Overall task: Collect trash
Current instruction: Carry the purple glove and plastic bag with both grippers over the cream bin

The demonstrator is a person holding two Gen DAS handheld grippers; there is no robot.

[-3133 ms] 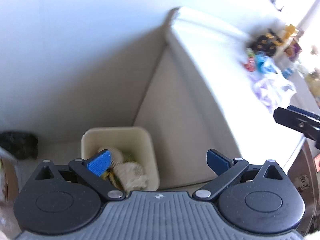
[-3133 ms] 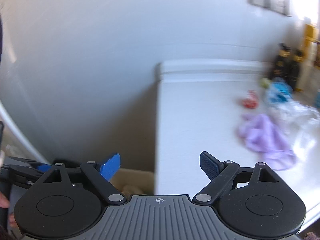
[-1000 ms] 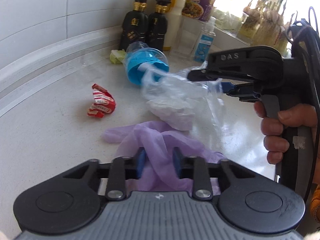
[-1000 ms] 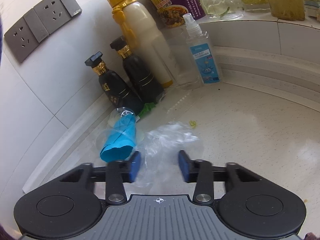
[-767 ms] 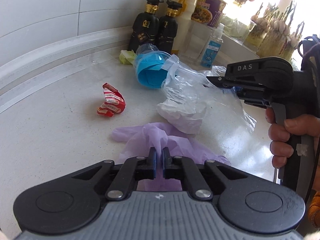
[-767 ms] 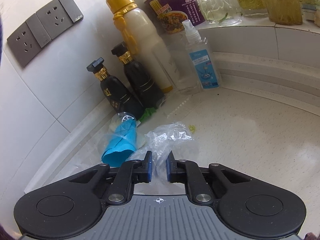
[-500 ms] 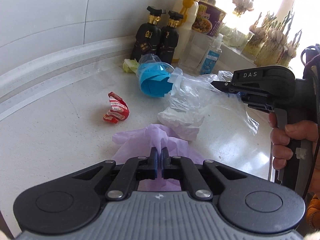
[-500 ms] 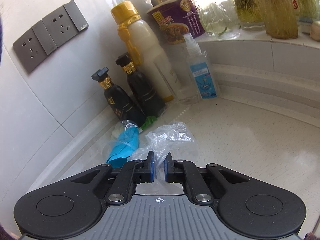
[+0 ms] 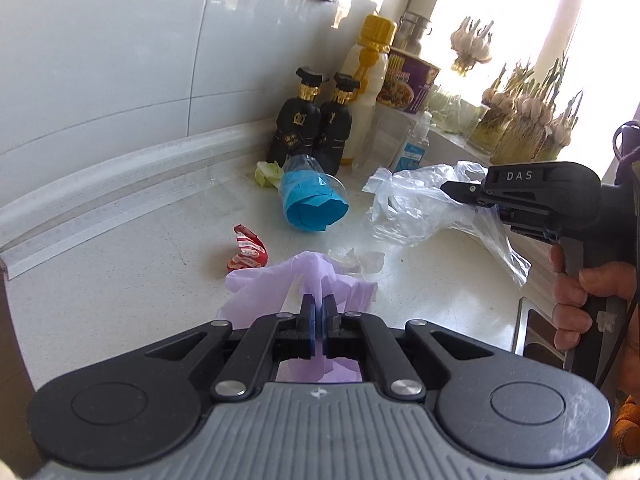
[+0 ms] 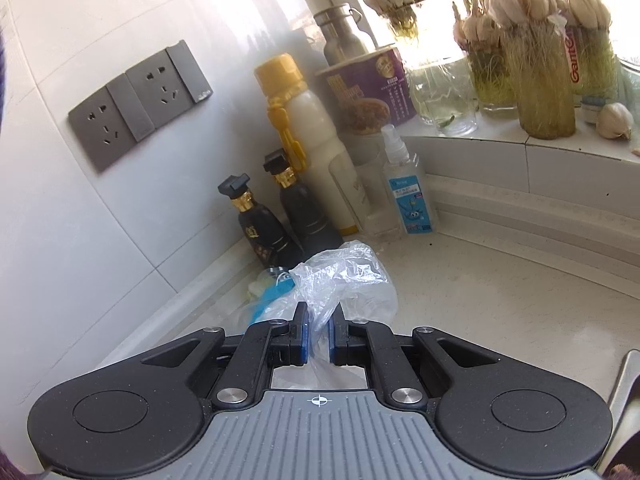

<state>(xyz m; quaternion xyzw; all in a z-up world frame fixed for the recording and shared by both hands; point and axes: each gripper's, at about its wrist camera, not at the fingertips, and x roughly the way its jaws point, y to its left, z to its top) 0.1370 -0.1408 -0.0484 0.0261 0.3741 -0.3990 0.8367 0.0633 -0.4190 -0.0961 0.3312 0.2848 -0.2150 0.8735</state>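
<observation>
My left gripper is shut on a purple glove, which hangs lifted off the white counter. A clear plastic bag is pinched between the blue pads of my right gripper; in the left wrist view that right gripper holds the clear plastic bag up at the right, with a hand on its handle. On the counter lie a red wrapper, a tipped clear cup with blue paper inside, a crumpled bit of clear film and a green scrap.
Two black bottles, a yellow-capped bottle, a purple noodle cup and a spray bottle stand in the corner. Sprouting garlic jars line the sill. A sink edge shows at the right.
Both grippers closed, the left on the glove and the right on the bag, then rose off the counter. The glove and bag came up with them; the crumpled film stayed on the counter.
</observation>
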